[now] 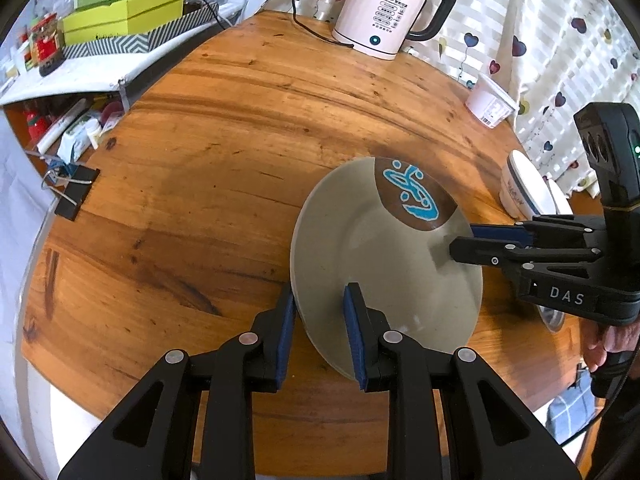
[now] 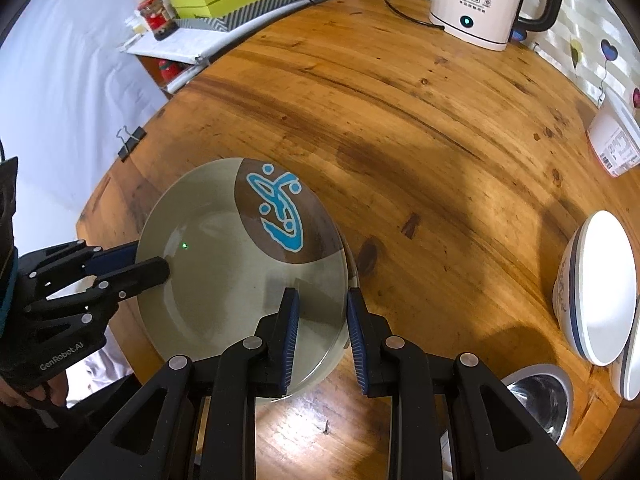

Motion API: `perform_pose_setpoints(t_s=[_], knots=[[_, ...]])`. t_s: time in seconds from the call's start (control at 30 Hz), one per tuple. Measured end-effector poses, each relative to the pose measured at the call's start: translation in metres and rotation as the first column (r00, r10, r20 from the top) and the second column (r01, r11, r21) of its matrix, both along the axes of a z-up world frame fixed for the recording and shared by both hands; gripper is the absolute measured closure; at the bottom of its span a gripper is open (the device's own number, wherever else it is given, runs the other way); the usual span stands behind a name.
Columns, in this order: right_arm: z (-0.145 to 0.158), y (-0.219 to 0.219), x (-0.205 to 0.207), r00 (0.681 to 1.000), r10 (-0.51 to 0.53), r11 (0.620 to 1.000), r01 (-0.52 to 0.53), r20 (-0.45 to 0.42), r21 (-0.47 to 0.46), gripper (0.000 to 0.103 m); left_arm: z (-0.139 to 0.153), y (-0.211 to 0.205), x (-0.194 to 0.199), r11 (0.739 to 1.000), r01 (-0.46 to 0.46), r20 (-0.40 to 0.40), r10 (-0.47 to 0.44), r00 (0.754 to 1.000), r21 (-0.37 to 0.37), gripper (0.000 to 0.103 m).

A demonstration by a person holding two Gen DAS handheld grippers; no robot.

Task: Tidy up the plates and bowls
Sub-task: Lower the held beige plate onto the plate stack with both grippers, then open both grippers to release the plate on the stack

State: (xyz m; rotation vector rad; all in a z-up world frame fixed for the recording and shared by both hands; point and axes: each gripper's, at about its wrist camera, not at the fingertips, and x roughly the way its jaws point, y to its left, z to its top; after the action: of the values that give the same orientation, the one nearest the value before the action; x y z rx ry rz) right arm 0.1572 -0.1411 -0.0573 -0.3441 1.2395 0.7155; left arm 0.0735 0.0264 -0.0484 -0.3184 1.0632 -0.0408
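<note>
Grey plate point(image 1: 380, 264) with blue motif, tilted above the table; white bowl point(image 2: 600, 284) on its side.

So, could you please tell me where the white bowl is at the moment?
The white bowl lies tipped on its side near the wooden table's right edge in the right wrist view, beside a steel bowl and right of the held plate.

Round wooden table point(image 1: 224, 128), knotty grain. Heart-print curtain point(image 1: 540, 20) far right. White shelf point(image 1: 80, 76) far left, stacked with green boxes point(image 1: 124, 12).
</note>
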Motion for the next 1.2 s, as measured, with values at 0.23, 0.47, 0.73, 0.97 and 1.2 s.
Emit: perform_pose_setpoints(t_s=[0.23,0.47,0.73,0.97,1.2], knots=[[-0.002,-0.003,-0.004,1.000,-0.008,1.000,0.008,0.016,0.005,0.079,-0.001,-0.005,-0.001,0.999,0.004,0.010,-0.005,1.000,0.038,0.074],[-0.002,-0.006,-0.007,0.999,-0.013,1.000,0.012,0.034,0.015,0.078,-0.002,-0.008,-0.001,0.998,0.010,0.019,-0.011,1.000,0.056,0.070],[-0.004,-0.019,-0.007,0.998,-0.057,0.998,0.056,0.030,0.040,0.066,-0.005,-0.007,0.000,0.999,0.010,0.030,-0.011,0.999,0.037,0.061],[0.001,-0.035,-0.008,0.993,-0.116,0.990,0.112,0.033,0.086,0.066,-0.003,-0.001,0.000,0.999,-0.014,0.048,0.013,0.999,0.038,0.059],[-0.003,-0.040,-0.018,0.987,-0.155,0.981,0.151,0.026,0.120,0.067,-0.004,-0.008,0.001,0.999,0.009,0.050,-0.011,0.999,0.038,0.056]])
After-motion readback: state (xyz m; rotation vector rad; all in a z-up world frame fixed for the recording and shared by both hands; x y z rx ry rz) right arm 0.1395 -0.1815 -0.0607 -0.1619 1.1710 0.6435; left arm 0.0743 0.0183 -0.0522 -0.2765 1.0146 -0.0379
